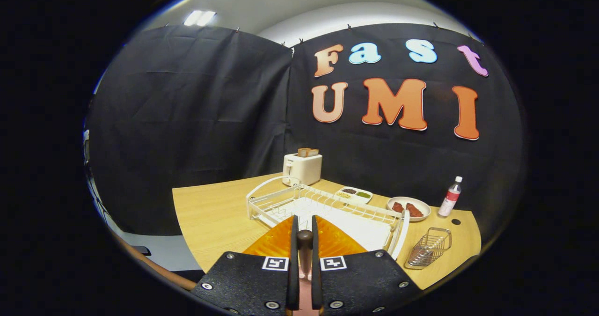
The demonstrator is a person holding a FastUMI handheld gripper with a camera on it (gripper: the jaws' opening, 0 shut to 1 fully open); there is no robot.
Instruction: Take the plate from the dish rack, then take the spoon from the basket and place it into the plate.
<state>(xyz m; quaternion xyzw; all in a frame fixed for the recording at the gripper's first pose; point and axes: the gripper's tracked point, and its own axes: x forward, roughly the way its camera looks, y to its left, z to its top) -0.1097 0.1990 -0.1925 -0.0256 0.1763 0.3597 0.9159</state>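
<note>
Spoon [304,248] is clamped in my claw [304,241] over the orange plate [334,241]; I'd lower gently, then release.

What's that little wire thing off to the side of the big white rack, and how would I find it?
Start at the white wire dish rack in the middle of the wooden table. Just beside it, toward the clear bottle with a white cap, lies a small silver wire basket. Unlike the white bowl of red food nearby, it is open metal mesh.
</note>
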